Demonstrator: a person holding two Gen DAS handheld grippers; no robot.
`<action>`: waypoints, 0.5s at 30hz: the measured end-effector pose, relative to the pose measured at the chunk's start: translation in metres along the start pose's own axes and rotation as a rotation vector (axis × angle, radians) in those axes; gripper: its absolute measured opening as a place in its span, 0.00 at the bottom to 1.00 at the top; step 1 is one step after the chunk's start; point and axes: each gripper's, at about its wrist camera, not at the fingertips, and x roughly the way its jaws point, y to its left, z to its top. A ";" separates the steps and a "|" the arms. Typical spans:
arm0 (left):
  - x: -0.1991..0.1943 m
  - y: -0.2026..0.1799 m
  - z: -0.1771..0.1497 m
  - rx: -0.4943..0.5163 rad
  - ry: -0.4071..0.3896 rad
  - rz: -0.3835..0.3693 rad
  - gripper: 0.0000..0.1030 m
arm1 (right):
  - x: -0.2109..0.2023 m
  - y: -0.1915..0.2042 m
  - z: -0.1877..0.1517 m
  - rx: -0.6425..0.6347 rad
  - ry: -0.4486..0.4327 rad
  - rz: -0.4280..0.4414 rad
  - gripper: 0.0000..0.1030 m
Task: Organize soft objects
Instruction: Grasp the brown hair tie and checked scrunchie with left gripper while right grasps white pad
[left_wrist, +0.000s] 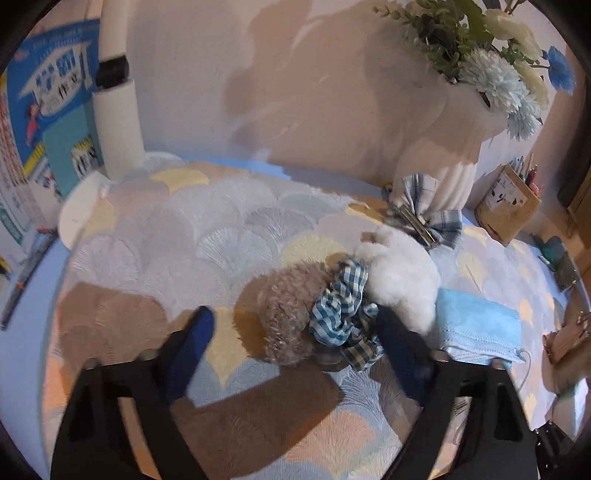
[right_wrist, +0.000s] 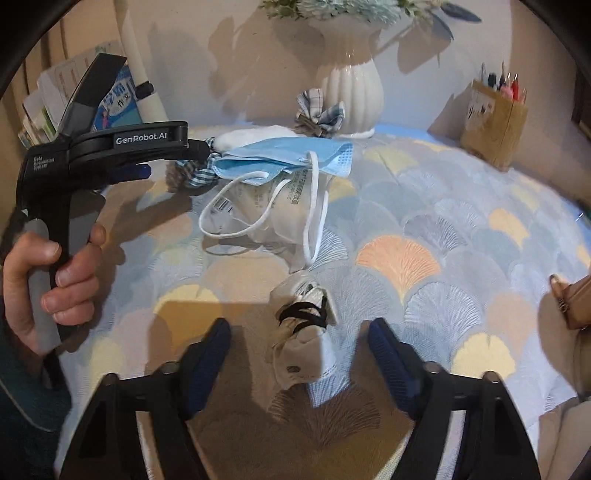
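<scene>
Jaws parted both sides, gripping nothing: left gripper (left_wrist: 295, 325) straddling checked scrunchie (left_wrist: 341, 314), right gripper (right_wrist: 299, 339) flanking beige mask (right_wrist: 303, 332), lying lengthwise away from camera on mat (right_wrist: 443, 221).

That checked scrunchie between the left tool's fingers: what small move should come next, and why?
Probably close the left gripper a little more. The checked scrunchie and a brown fluffy one lie between its open fingers; the right pad looks close to the fabric, the left one is clearly apart, so nothing is gripped yet.
</scene>
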 end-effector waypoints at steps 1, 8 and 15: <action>0.001 0.001 -0.001 -0.005 0.012 -0.012 0.59 | 0.000 0.001 0.000 -0.003 -0.003 -0.013 0.57; -0.010 0.007 -0.004 -0.033 -0.046 -0.037 0.35 | -0.006 0.000 -0.002 -0.004 -0.038 -0.044 0.27; -0.061 -0.001 -0.030 -0.021 -0.043 -0.046 0.35 | -0.022 -0.009 -0.006 0.026 -0.103 0.029 0.27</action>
